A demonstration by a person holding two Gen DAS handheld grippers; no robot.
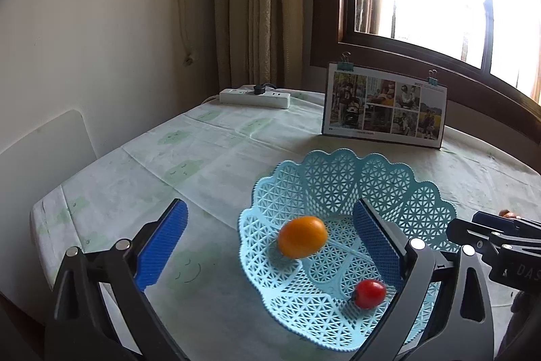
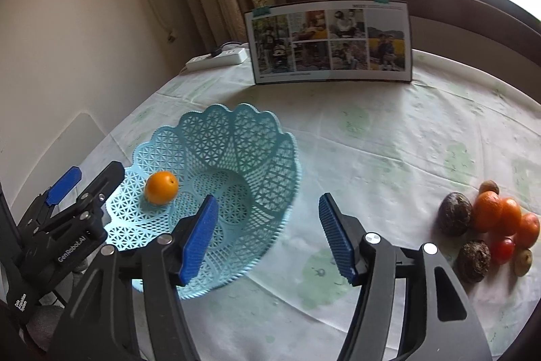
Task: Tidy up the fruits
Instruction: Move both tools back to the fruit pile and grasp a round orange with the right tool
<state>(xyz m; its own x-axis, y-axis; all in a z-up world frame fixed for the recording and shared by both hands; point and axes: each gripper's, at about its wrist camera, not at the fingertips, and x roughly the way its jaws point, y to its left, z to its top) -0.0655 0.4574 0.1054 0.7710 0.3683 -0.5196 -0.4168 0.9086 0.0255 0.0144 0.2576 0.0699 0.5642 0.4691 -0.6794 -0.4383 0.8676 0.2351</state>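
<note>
Blue ribbed pads on the left gripper sit spread wide with nothing between them, hanging over the near rim of the pale blue scalloped plastic lattice basket. Looks like that gripper is just parked above the drop spot. Inside the basket, a small orange citrus fruit lies on the left slope and a red cherry tomato sits near the front, well apart from each other.

Over on the other side, the right gripper is also wide open and empty, straddling the basket's right edge.

Remaining fruit is a tight cluster of oranges, dark rough-skinned balls and a tomato, near the right edge of the round table with the pale green printed cloth. Probably the next pick. Plenty of bare cloth between pile and basket, so the path seems open. Only a clipped photo board stands at the back.
</note>
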